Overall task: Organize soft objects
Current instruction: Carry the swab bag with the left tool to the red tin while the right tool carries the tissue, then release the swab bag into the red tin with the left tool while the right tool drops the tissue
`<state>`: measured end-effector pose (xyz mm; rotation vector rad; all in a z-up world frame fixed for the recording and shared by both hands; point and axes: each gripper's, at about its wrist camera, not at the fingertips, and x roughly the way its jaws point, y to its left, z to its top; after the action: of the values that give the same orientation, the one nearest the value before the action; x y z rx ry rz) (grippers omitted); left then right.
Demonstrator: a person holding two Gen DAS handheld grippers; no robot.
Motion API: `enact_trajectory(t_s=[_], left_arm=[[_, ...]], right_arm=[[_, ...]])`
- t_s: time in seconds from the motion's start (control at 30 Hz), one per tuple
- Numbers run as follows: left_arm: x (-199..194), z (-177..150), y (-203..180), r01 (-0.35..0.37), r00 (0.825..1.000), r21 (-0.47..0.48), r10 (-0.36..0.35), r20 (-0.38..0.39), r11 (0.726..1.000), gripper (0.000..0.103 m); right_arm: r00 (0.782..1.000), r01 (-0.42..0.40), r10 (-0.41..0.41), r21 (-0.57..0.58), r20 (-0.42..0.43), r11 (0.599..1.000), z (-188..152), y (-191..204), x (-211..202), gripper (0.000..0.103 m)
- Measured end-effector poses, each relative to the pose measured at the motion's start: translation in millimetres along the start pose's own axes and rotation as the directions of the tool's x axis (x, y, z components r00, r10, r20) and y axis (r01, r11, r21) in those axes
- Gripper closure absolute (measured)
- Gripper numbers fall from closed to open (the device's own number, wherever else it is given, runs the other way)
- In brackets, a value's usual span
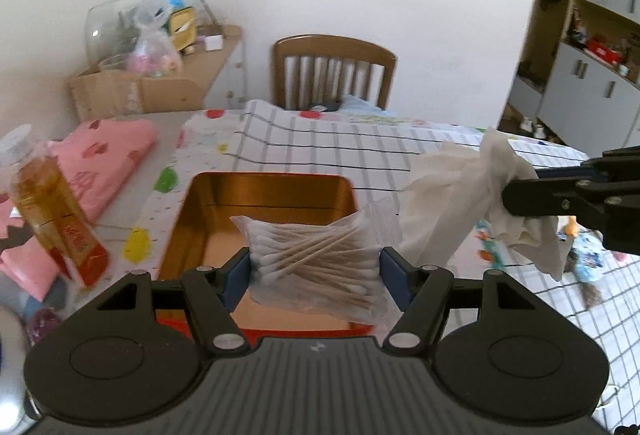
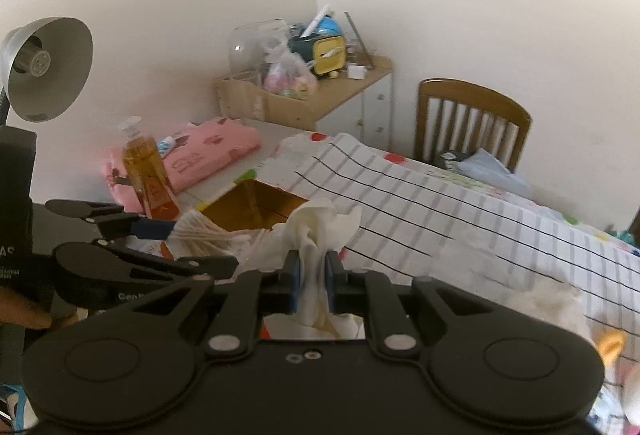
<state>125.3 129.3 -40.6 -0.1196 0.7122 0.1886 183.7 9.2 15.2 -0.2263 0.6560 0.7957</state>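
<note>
So the left tool (image 1: 314,267) has its blue pads clamped on either side of a clear bag of cotton swabs (image 1: 316,259), held up in the air right over a gold tin (image 1: 256,195). The tin sits open on the counter (image 1: 400,155), on the checked cloth, and the part of its inside I can see looks bare. Just off to the right, the right tool (image 2: 311,271) is squeezed nearly together on a crumpled white tissue (image 2: 316,223), which bunches up above the pads and hangs loose below. Tissue and swab bag are pretty much side by side. Over at the left edge there's a bottle of amber liquid (image 1: 52,211), then a folded pink cloth (image 1: 108,155) behind it. At the far edge, a wooden chair (image 1: 334,69).
</note>
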Motion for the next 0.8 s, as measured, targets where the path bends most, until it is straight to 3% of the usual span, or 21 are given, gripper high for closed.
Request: enact_trajectory(t_s=[0.3, 0.53, 0.8], left_arm=[[22, 7, 37, -0.085, 0.995, 0.008, 0.085, -0.043, 0.996, 0.034], [55, 4, 39, -0.108, 0.987, 0.056, 0.114, -0.112, 0.993, 0.034], [90, 5, 43, -0.118, 0.975, 0.031, 0.122, -0.187, 0.992, 0.034]], right_arm=[[0.998, -0.034, 0.033, -0.026, -0.054, 0.999, 31, 19, 60, 0.090], [0.987, -0.030, 0.026, -0.019, -0.160, 0.999, 42, 16, 123, 0.089], [0.970, -0.024, 0.026, 0.011, -0.241, 1.000, 38, 8, 178, 0.089]])
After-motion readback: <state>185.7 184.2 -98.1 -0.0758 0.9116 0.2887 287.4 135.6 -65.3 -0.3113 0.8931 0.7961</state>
